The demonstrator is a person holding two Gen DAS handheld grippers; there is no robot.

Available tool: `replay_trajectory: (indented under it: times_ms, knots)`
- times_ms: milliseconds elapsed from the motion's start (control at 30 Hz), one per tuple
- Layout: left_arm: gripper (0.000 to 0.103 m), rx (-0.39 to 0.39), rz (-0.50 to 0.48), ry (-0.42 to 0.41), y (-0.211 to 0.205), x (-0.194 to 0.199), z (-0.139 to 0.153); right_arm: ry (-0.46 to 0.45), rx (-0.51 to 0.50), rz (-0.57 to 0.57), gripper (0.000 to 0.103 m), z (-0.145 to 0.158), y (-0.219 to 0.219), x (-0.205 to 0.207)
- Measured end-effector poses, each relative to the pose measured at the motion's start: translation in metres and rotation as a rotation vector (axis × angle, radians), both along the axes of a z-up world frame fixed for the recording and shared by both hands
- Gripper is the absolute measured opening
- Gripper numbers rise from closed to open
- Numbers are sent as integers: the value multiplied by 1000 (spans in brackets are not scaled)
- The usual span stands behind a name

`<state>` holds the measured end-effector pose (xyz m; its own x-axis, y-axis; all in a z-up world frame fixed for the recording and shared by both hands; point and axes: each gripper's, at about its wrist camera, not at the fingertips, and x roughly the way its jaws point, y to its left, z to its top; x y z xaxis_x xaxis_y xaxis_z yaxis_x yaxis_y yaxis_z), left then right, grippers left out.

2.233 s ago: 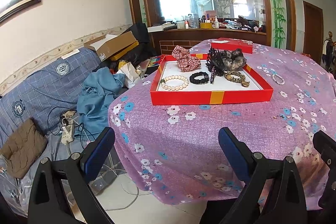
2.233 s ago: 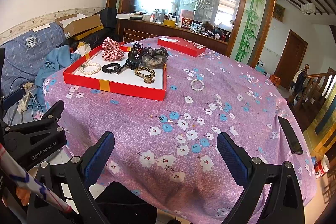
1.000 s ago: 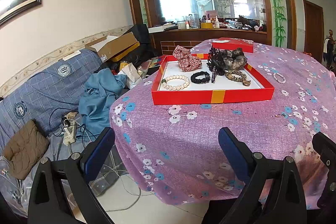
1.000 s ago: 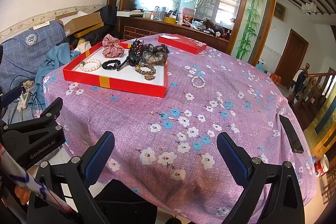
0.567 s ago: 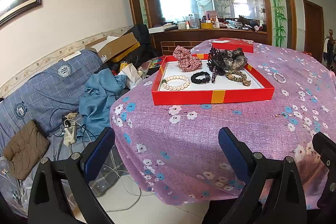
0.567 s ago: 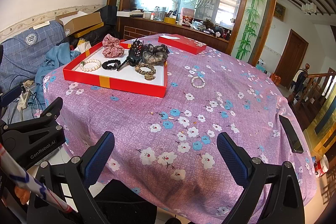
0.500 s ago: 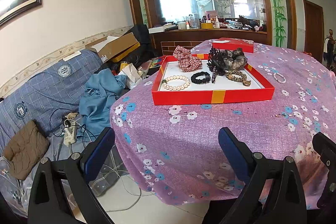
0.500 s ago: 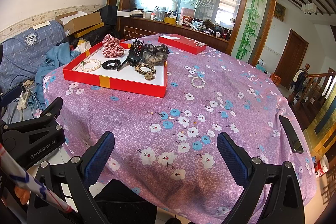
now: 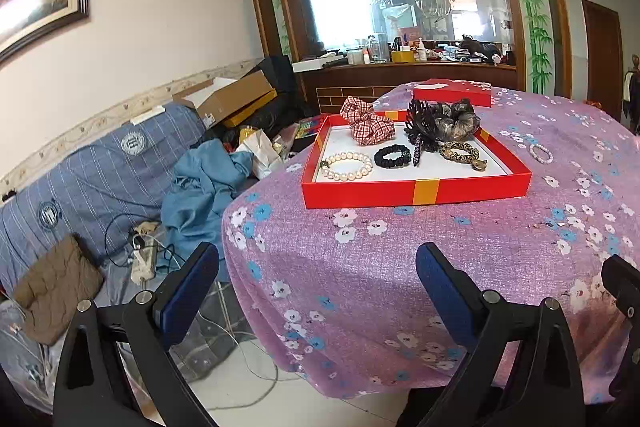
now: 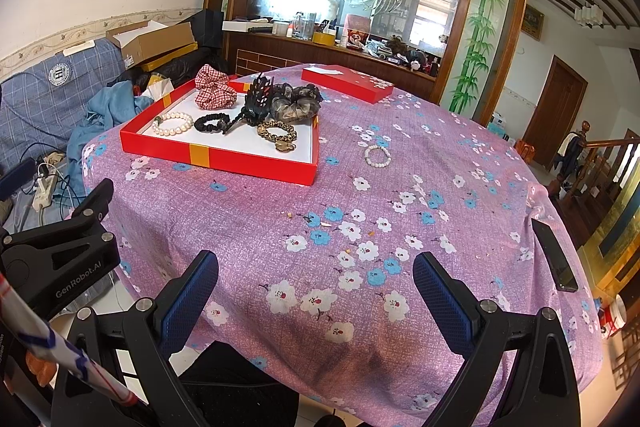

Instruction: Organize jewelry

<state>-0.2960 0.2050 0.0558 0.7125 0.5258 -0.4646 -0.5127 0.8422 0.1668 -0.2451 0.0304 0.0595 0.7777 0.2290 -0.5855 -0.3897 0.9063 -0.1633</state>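
Your right gripper is nearer the loose bead bracelet, which lies ahead and slightly right, beside the red tray. Both grippers, left included, are spread and empty at the table's near edge.

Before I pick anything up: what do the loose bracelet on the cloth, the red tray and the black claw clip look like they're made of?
Loose bracelet: round whitish beads, faintly glossy, pearl-like; real or imitation cannot be told.
Red tray: likely cardboard, judging by its thin straight walls, smooth red finish with a gold band, white inside.
Black claw clip: probably hard plastic, with rigid spiky teeth and a slight sheen.
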Motion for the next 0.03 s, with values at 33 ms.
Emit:
replay_trajectory:
  times_ms: [33]
  knots:
    - [98,-3,2,-1,2,-1,1,1,0,0,100,-1,-1,0]
